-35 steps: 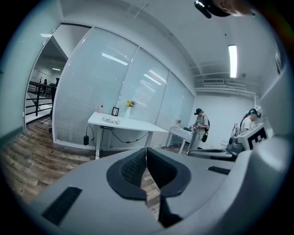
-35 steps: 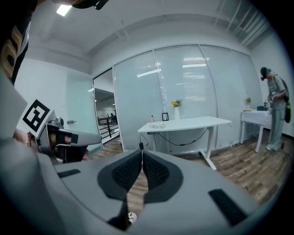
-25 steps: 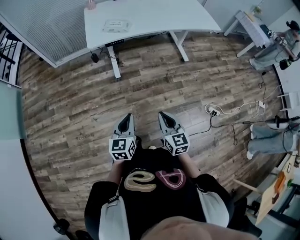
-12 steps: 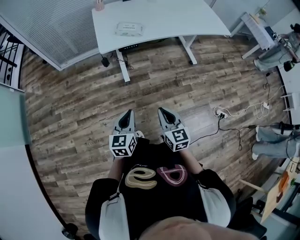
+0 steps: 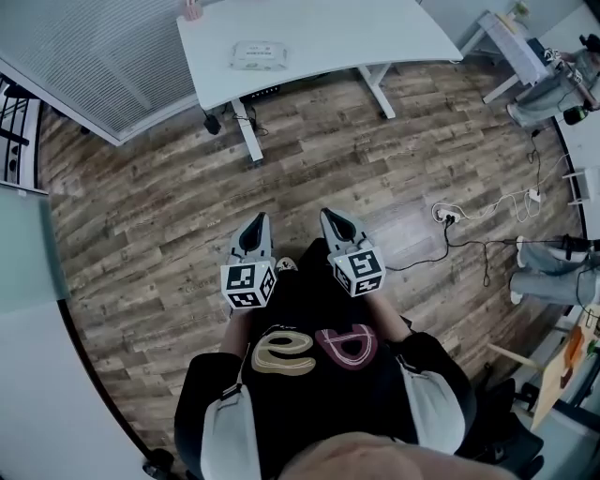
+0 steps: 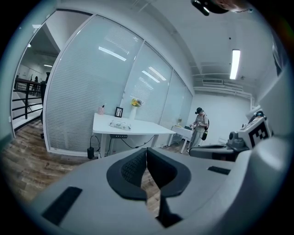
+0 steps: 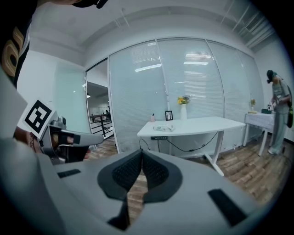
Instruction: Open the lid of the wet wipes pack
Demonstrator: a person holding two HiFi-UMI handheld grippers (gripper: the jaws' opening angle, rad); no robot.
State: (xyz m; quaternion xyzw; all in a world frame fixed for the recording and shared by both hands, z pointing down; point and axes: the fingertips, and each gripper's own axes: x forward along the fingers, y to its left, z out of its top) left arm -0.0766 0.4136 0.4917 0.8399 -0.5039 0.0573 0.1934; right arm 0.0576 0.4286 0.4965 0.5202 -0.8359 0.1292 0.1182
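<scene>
The wet wipes pack (image 5: 259, 55) lies flat on the white table (image 5: 375, 28) at the top of the head view, lid down as far as I can tell at this distance. It also shows small on the table top as the pack (image 6: 120, 124) and the pack (image 7: 163, 128) in the two gripper views. My left gripper (image 5: 255, 228) and right gripper (image 5: 335, 223) are held side by side in front of the person's body, over the wooden floor, well short of the table. Both have their jaws together with nothing between them.
A glass wall with blinds (image 5: 103, 56) runs behind the table. A small pink bottle (image 5: 192, 9) stands at the table's back edge, with a vase of flowers (image 7: 183, 108) and a picture frame (image 7: 169, 115). A power strip and cables (image 5: 448, 217) lie on the floor to the right. Another person (image 7: 279, 110) stands at a far desk.
Both grippers and the person have come closer to the table; in the head view the table and the pack have slid down and to the right. The jaws stay together.
</scene>
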